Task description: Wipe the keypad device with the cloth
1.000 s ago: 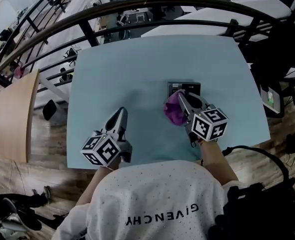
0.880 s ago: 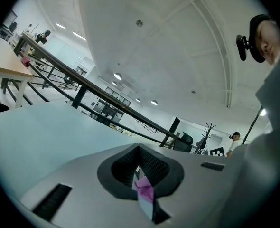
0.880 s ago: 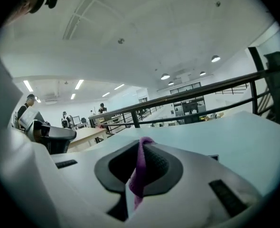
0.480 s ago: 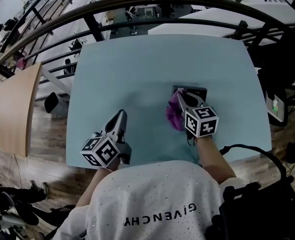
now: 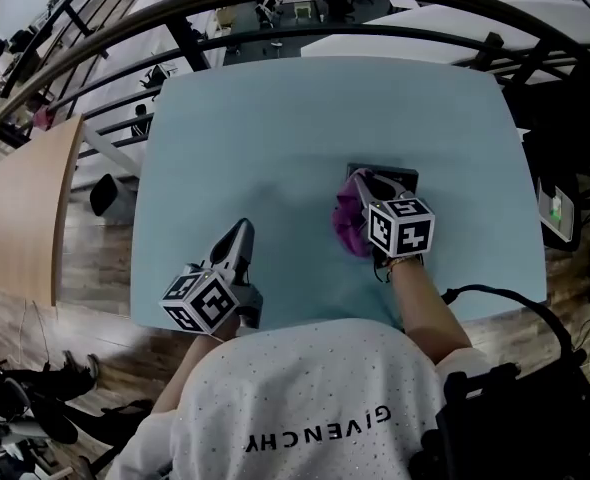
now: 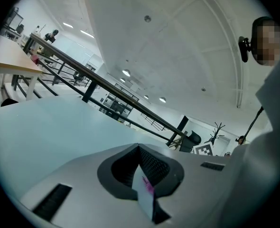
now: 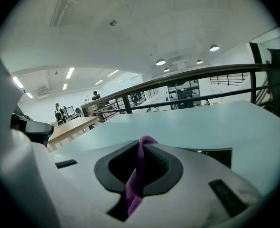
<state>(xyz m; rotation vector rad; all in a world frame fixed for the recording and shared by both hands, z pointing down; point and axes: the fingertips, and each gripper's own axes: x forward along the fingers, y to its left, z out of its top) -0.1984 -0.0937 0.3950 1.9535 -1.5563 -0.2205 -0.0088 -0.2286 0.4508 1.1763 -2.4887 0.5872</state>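
Your right tongs [image 5: 367, 183] are clamped on the purple cloth [image 5: 349, 226], which hangs bunched to their left, over the near left corner of the keypad device [image 5: 397, 176]. The device lies flat right of centre on the pale blue worktop [image 5: 275, 128]. Its far edge runs left to right, but its near part is covered, so you cannot tell its long axis. Your left tongs [image 5: 240, 230] rest well apart at the near left, pointing away from you, closed on a thin white slip [image 6: 142, 194] with a pink mark.

Head view overhead, gripper views low, sharing table [image 5: 275, 128]
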